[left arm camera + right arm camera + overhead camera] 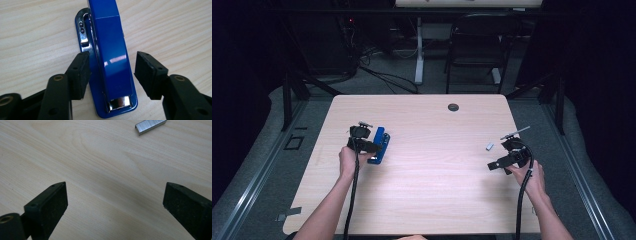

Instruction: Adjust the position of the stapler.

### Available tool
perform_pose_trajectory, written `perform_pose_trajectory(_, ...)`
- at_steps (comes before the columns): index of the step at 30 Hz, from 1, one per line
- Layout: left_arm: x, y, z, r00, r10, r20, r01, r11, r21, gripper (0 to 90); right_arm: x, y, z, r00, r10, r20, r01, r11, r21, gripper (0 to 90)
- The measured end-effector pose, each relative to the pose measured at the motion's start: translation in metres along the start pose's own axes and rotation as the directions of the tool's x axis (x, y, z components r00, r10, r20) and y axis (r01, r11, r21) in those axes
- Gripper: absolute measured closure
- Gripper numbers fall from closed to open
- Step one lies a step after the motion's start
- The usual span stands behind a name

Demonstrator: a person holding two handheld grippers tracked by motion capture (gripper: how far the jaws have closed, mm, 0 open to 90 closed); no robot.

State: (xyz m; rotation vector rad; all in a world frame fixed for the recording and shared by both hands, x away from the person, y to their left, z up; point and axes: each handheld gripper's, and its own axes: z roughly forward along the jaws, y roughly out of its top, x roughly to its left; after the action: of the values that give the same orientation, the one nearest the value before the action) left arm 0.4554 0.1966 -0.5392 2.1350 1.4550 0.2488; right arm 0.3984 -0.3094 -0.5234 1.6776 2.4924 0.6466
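From the high view, a blue stapler [380,145] lies on the left half of the tabletop [427,195], well in from the left edge, with the left claw [373,146] down on it. Its long axis runs from the near edge toward the far edge, leaning slightly to the right as it goes away. The right claw [493,165] hangs over the right half, near the right edge, and a small strip of staples [489,146] lies just beyond it. One risk is plain here: the stapler is long and smooth, and a pinch taken near one end would likely let the other end swing or drag on the wood.

In the left gripper view, the stapler [113,62] lies flat between the two pads [81,75], its rounded hinge end with the chrome plate toward the camera and its front end pointing away. The jaws are half closed around it; the left pad sits against or right beside the base, while the right pad stands clear of the glossy top with a gap showing. If the pads meet unevenly, the first one to touch could shove the stapler sideways or twist it. The slick top could also slip out.

In the right gripper view, the right claw [115,207] is spread wide over bare wood, holding nothing. The strip of staples [150,126] lies ahead near the picture's top, lengthwise across it; a careless sweep could scatter it.
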Motion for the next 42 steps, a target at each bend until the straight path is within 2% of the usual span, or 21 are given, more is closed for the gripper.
perform_pose_trajectory(9,0.001,-0.001,0.008,1.0,0.0,-0.002,0.0,0.9999,0.015,57.4,-0.001,0.0,-0.001,1.0,0.001,0.002,-0.001,1.0,0.003,6.9)
perform_pose_trajectory(22,-0.005,-0.001,0.011,0.9989,0.015,-0.045,-0.014,0.9998,0.017,58.8,0.001,0.0,-0.001,0.9999,-0.002,0.015,0.001,1.0,0.001,9.1)
perform_pose_trajectory(28,-0.007,-0.001,0.009,0.9971,0.041,-0.064,-0.04,0.999,0.018,60.8,0.001,0.0,-0.001,1.0,0.003,0.007,-0.002,1.0,-0.006,9.5)
perform_pose_trajectory(32,-0.007,-0.001,0.008,0.9975,0.053,-0.047,-0.052,0.9984,0.02,61.8,0.0,0.0,-0.001,1.0,0.002,0.009,-0.002,1.0,-0.004,9.6)
perform_pose_trajectory(37,-0.01,-0.001,0.008,0.9949,0.094,-0.039,-0.092,0.9952,0.031,63.4,0.001,0.0,-0.001,1.0,0.0,0.005,0.0,1.0,-0.005,9.9)
perform_pose_trajectory(42,-0.009,-0.002,0.007,0.9936,0.109,-0.029,-0.108,0.9937,0.028,64.0,0.0,0.0,-0.001,1.0,-0.002,0.003,0.002,1.0,-0.007,10.1)
